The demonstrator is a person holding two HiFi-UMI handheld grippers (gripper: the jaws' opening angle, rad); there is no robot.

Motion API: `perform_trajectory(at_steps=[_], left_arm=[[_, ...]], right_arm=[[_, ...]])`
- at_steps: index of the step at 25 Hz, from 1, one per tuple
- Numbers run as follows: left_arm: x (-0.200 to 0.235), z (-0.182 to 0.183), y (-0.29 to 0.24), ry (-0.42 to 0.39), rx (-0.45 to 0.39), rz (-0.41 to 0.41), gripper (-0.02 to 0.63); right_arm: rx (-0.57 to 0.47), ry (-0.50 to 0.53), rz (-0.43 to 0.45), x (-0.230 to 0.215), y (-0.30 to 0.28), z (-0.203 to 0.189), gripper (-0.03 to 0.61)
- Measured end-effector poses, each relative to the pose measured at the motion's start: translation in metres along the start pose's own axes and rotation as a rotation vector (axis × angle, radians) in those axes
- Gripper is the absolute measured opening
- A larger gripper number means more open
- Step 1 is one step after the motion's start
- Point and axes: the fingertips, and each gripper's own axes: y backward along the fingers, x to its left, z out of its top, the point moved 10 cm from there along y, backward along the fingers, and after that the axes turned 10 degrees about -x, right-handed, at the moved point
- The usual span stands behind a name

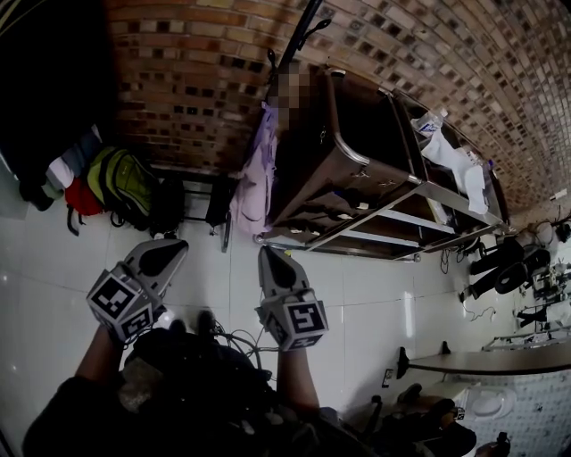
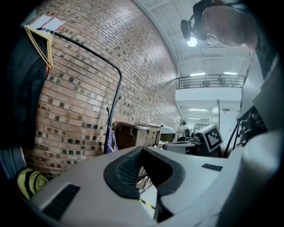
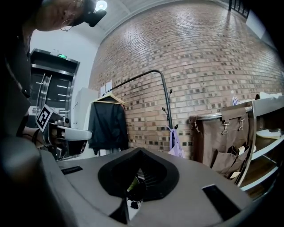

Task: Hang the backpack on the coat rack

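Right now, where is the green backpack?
In the head view the green backpack sits at the left, on the floor against the brick wall, beside a red bundle and left of the coat rack.

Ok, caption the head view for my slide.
Left gripper and right gripper, both shut and empty, face a green backpack on the floor left of the coat rack.

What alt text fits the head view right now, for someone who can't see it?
The left gripper and right gripper point shut and empty toward a brick wall. A green backpack sits on the floor at left below hung clothes; the coat rack, holding a lilac garment, stands beside a brown cart.
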Motion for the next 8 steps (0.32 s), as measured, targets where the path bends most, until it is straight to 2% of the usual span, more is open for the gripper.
perform_trajectory(at_steps=[8], left_arm=[[0.002, 0.003, 0.010, 0.003, -0.010, -0.016, 0.026]], right_arm=[[0.006, 0.007, -0.027, 0.014, 0.005, 0.005, 0.002]])
